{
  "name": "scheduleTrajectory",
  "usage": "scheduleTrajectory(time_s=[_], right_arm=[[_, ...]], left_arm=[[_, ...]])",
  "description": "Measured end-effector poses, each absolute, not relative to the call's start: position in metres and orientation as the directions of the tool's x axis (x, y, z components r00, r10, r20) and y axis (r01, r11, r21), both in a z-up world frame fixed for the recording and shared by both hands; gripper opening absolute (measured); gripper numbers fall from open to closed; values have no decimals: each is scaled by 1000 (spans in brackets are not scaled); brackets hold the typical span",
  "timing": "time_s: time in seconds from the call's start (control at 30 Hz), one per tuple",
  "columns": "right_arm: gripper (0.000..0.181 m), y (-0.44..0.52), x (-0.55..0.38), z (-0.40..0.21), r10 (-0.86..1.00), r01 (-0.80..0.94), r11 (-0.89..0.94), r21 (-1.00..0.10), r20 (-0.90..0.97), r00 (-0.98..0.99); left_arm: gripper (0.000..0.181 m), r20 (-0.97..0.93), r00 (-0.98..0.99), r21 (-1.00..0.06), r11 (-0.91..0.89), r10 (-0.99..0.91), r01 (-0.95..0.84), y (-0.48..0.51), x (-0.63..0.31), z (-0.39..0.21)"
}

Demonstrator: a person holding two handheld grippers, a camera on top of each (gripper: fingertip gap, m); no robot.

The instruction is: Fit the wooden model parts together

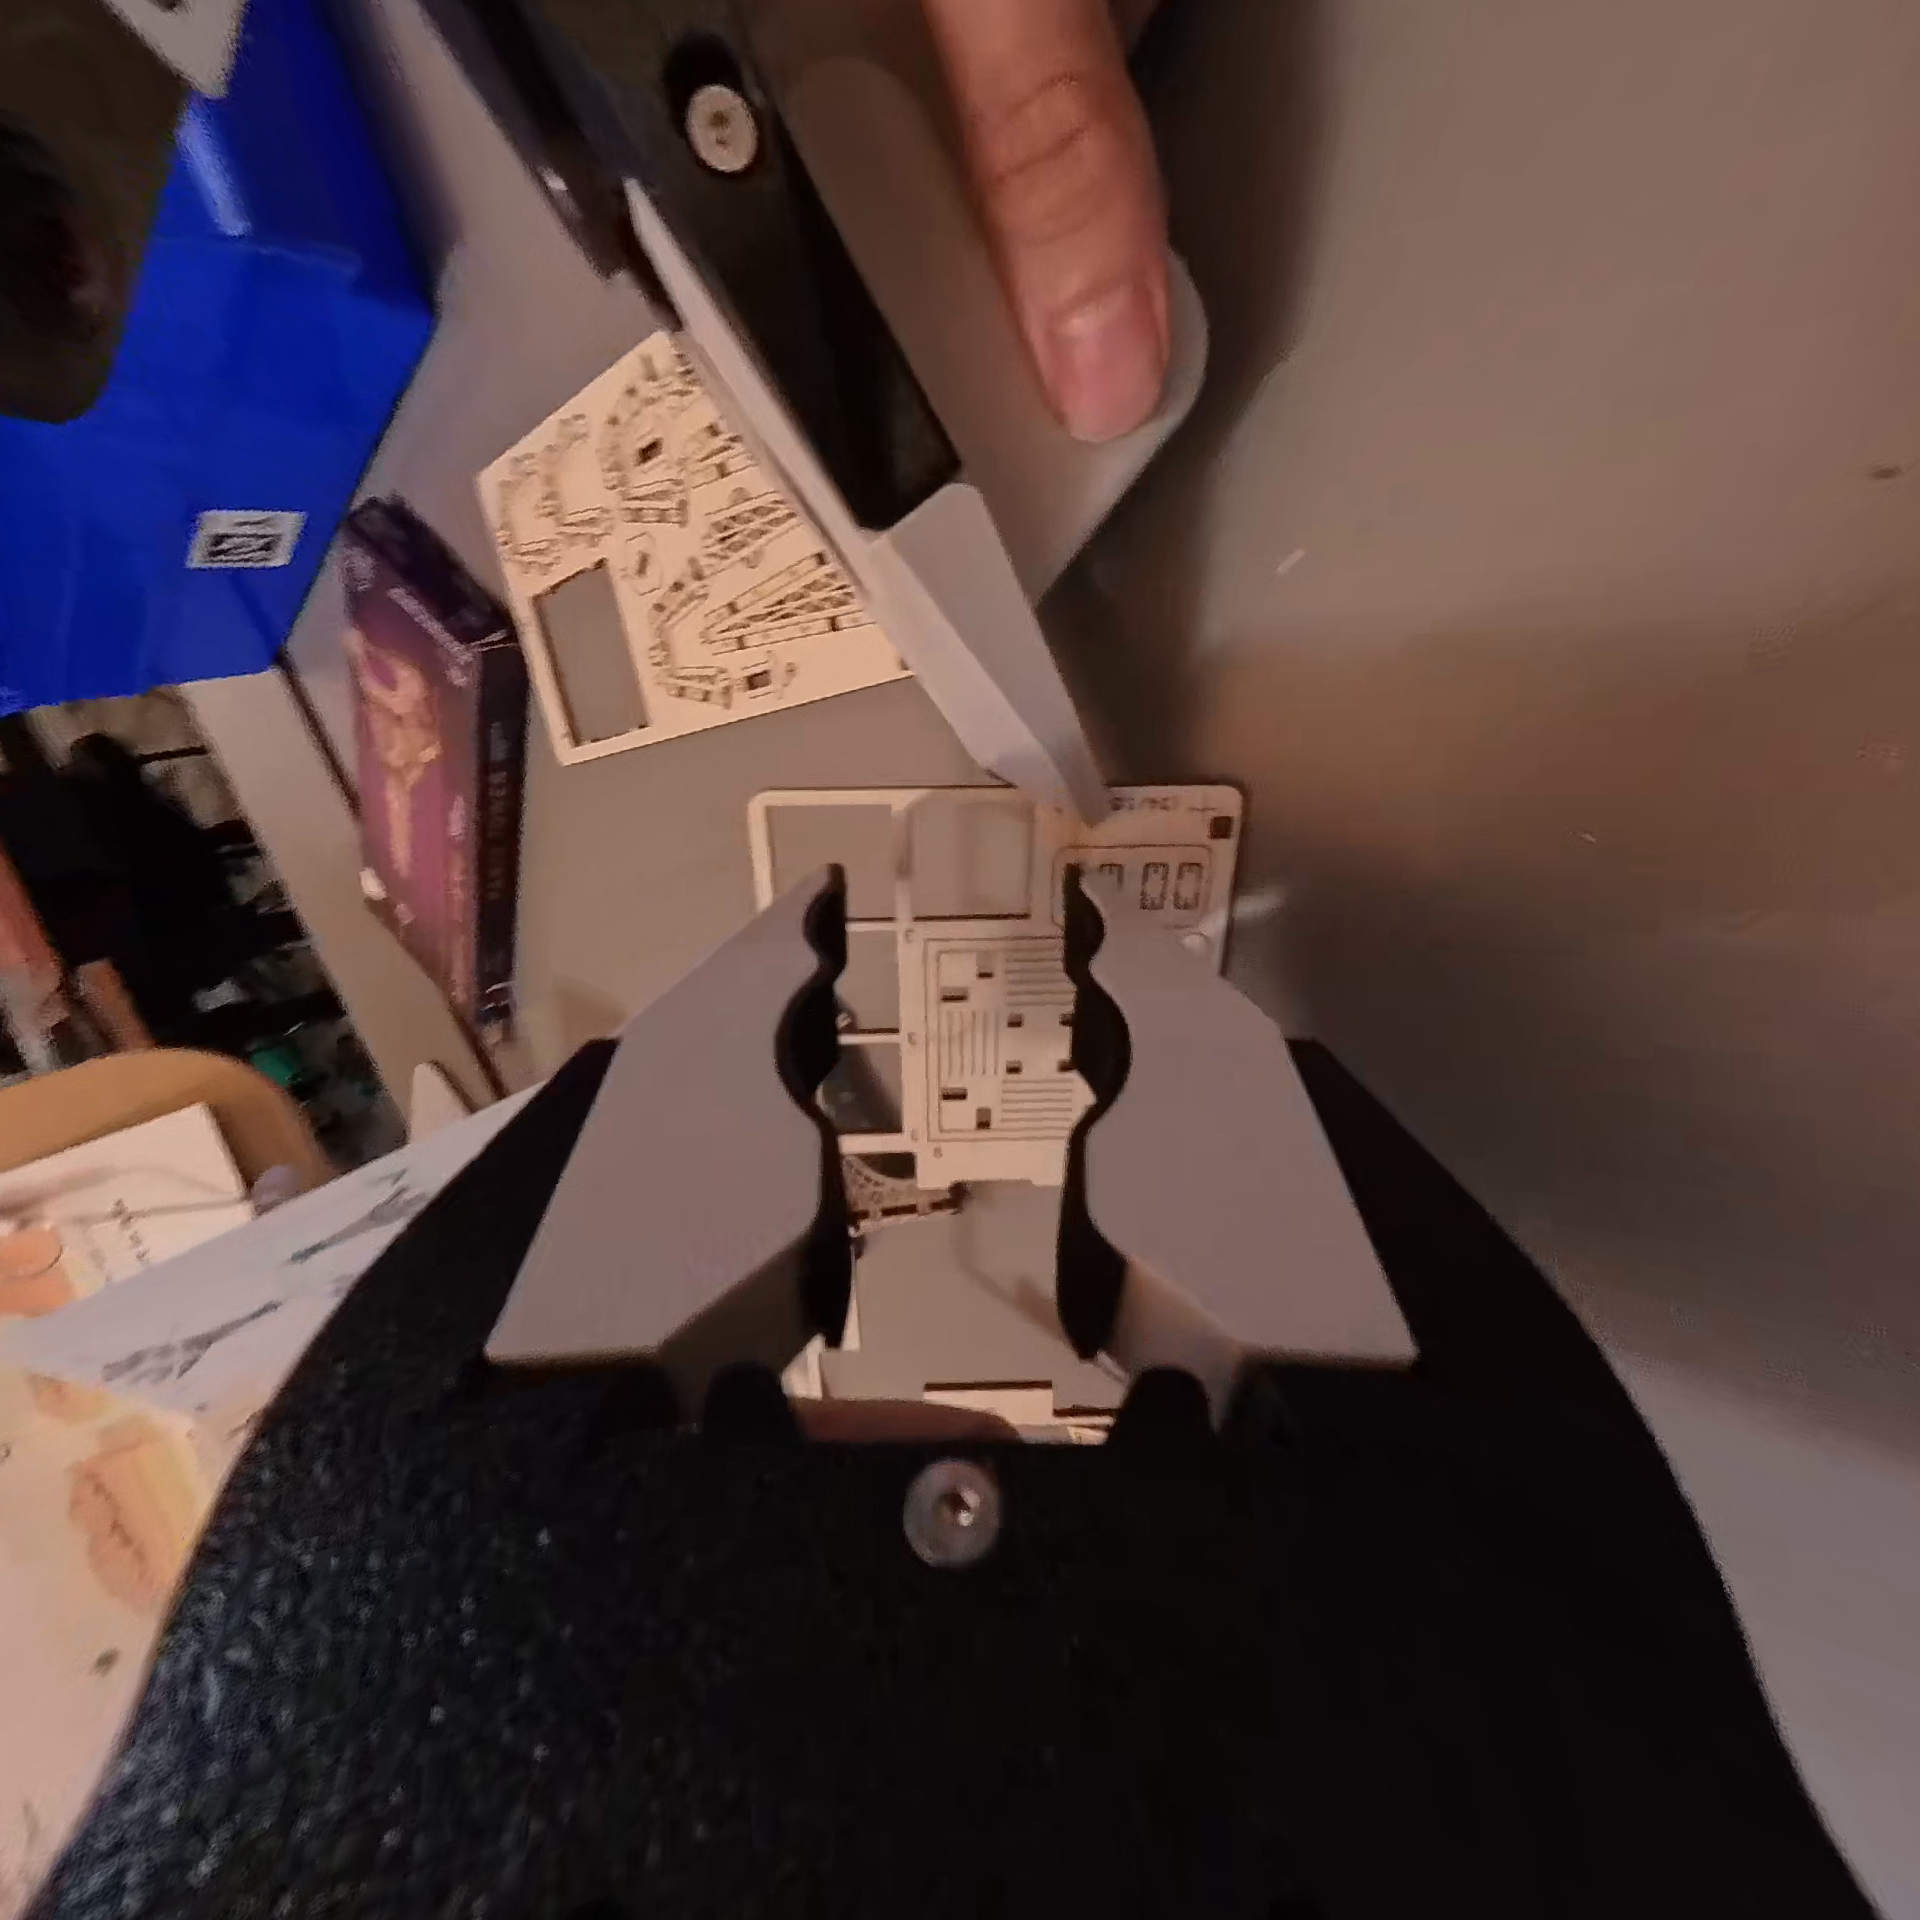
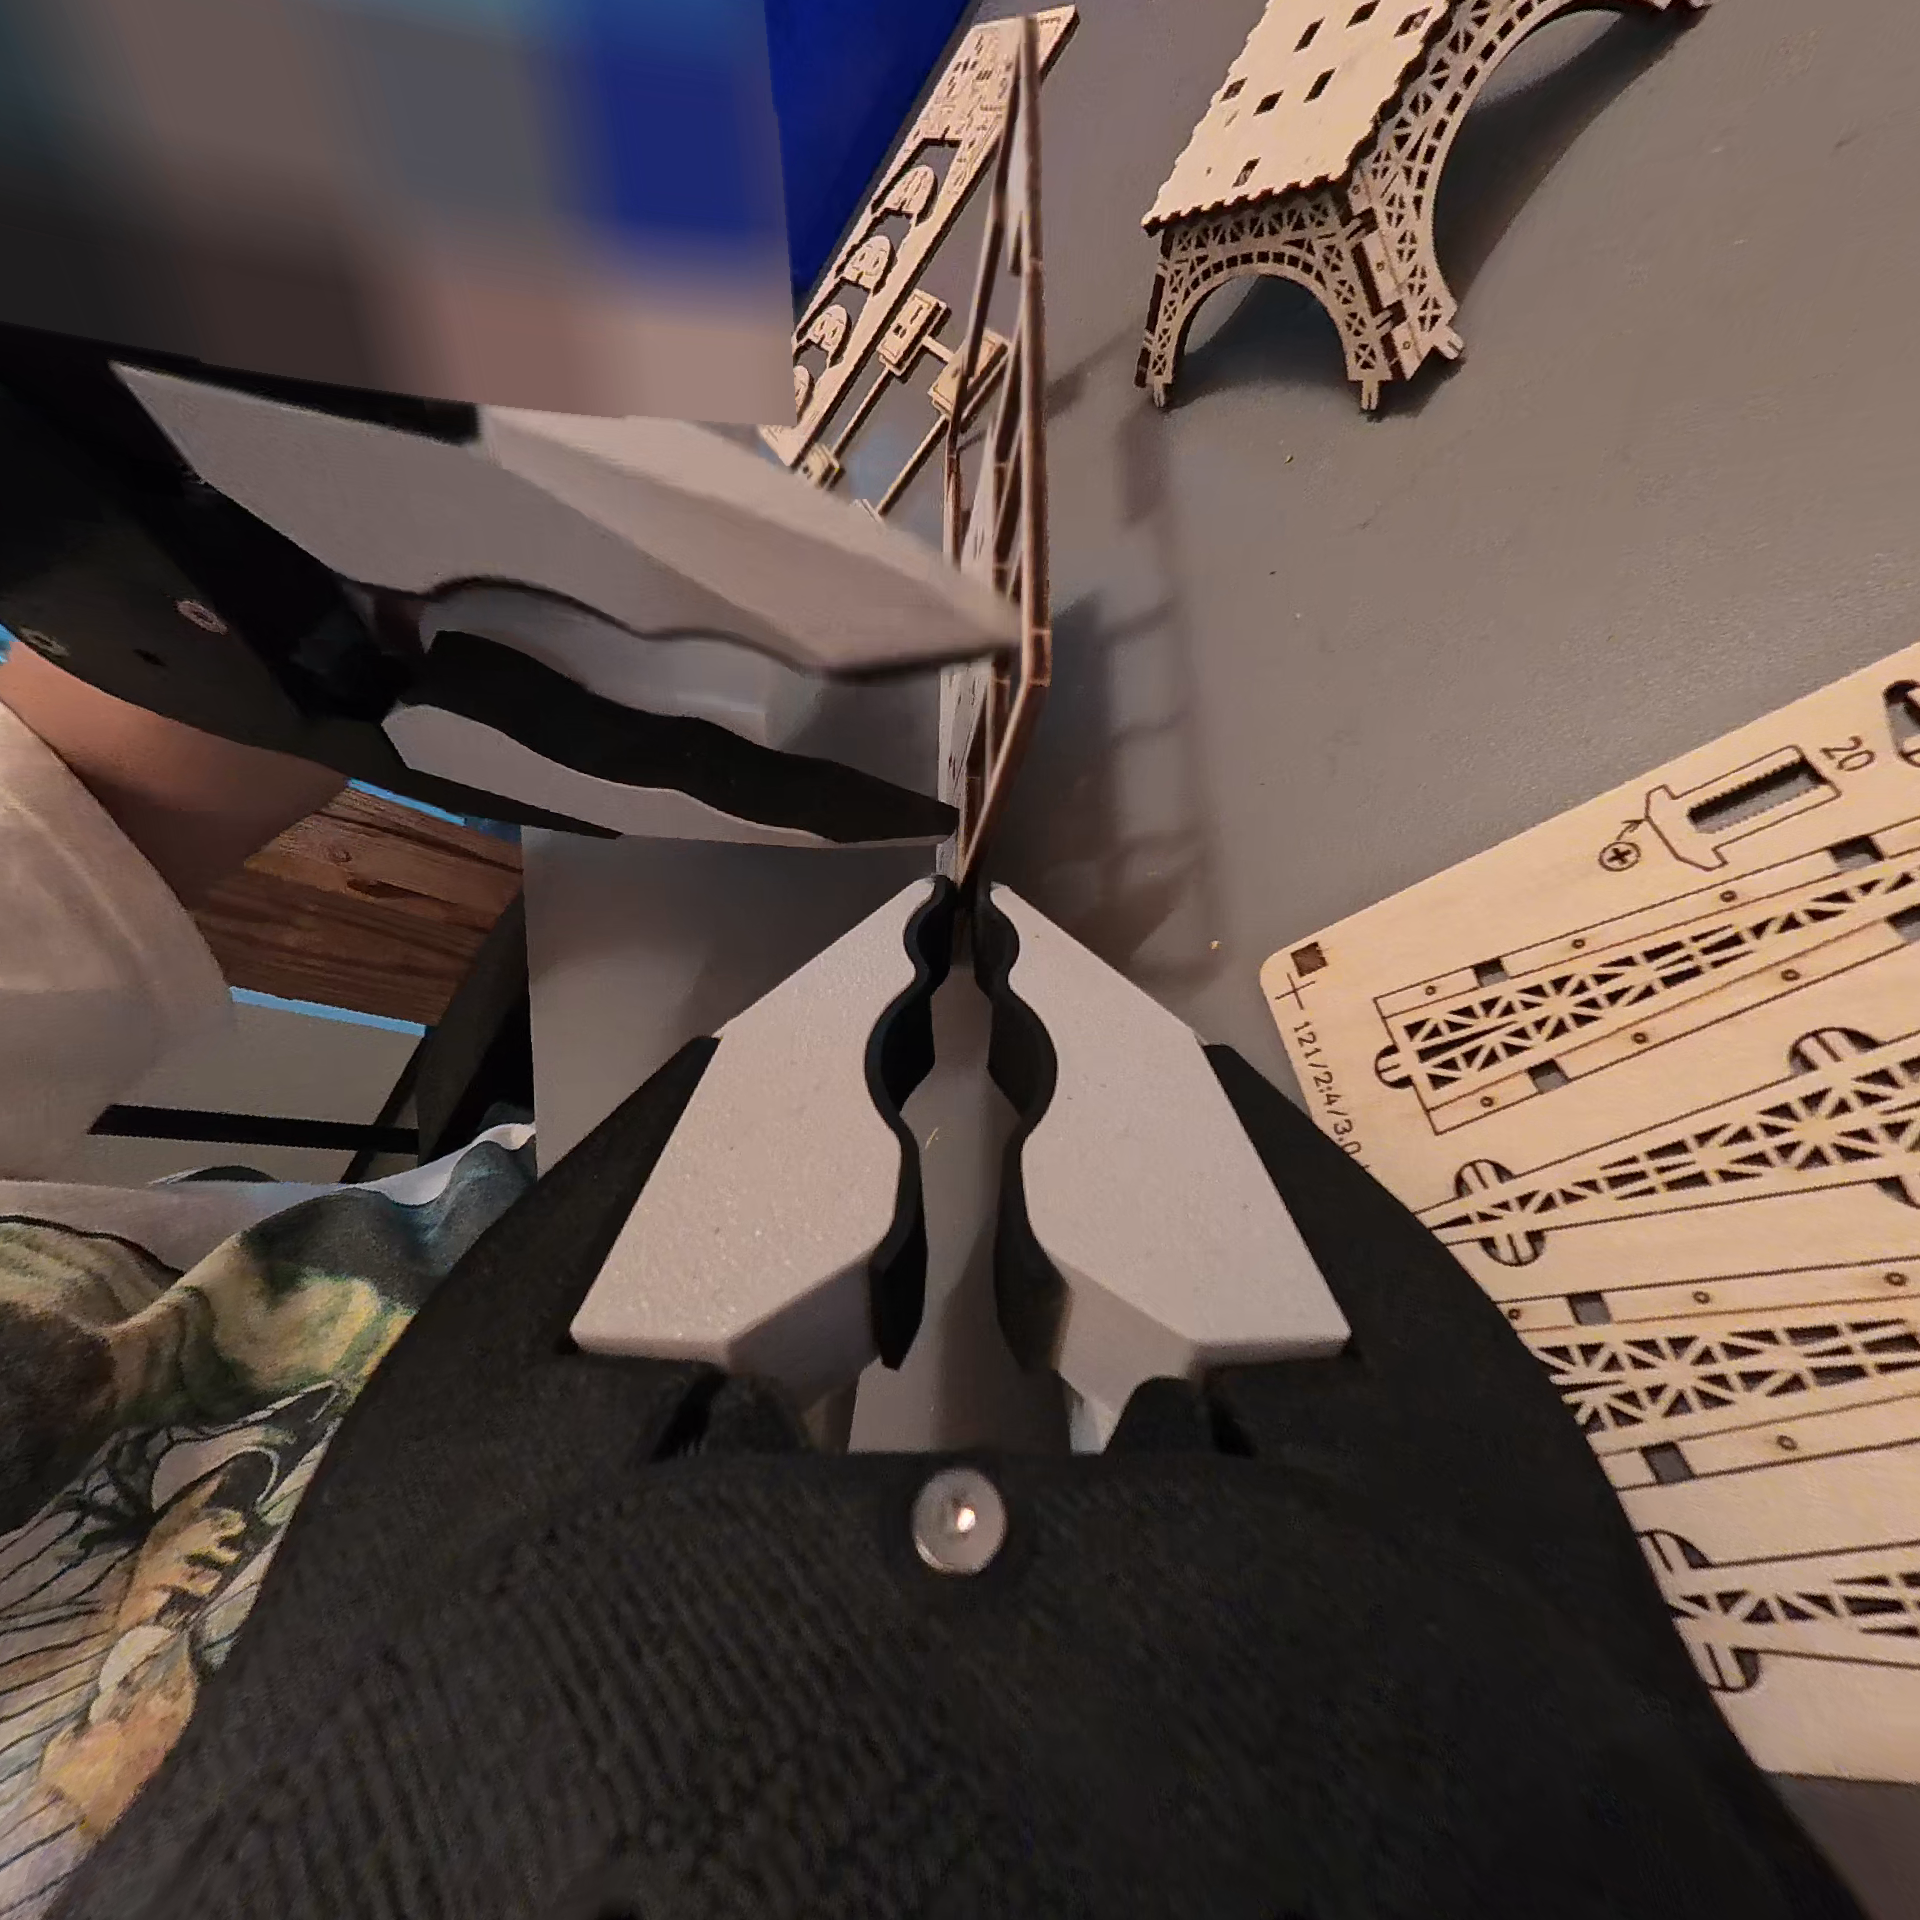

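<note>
A thin laser-cut wooden sheet (image 1: 987, 1049) with several empty cut-outs is held up off the grey table. My right gripper (image 2: 961, 894) is shut on one edge of it, and the sheet shows edge-on in the right wrist view (image 2: 1034, 520). In the left wrist view the right gripper (image 1: 1086, 800) comes down from the top and pinches the sheet's far edge, with a person's finger (image 1: 1081, 260) on it. My left gripper (image 1: 954, 883) is open, its fingers facing the flat of the sheet. In the right wrist view it (image 2: 982, 732) reaches in from the left with its tips at the sheet.
An assembled wooden tower base (image 2: 1320, 187) stands on the table at the back right. A second parts sheet (image 2: 1662, 1143) lies at the right, another (image 1: 675, 561) farther off. A purple box (image 1: 436, 748), a blue bin (image 1: 208, 364) and printed paper (image 1: 208, 1299) are at the left. The tips of both grippers are at nearly the same place.
</note>
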State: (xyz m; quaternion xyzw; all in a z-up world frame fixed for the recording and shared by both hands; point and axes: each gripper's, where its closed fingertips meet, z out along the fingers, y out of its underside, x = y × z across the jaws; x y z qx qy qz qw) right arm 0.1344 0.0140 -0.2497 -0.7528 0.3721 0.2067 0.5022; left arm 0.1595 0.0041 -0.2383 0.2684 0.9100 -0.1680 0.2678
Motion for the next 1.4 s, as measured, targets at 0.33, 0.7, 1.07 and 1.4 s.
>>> scheduleTrajectory(time_s=[0.33,0.7,1.07,1.4], right_arm=[[2,14,134,-253,-369,-768,-233,-596,-677,637],[3,15,135,-251,-357,-773,-217,-596,-688,632],[2,15,134,-251,-354,-774,-216,-595,-691,630],[3,15,134,-253,-369,-770,-226,-596,-680,634]], left_arm=[[34,-420,-788,-173,813,450,557,4,160,-247],[65,-393,-829,-264,816,397,515,8,154,-244],[46,-476,-764,-175,804,436,568,5,165,-240],[46,-418,-763,-134,797,493,589,4,165,-245]])
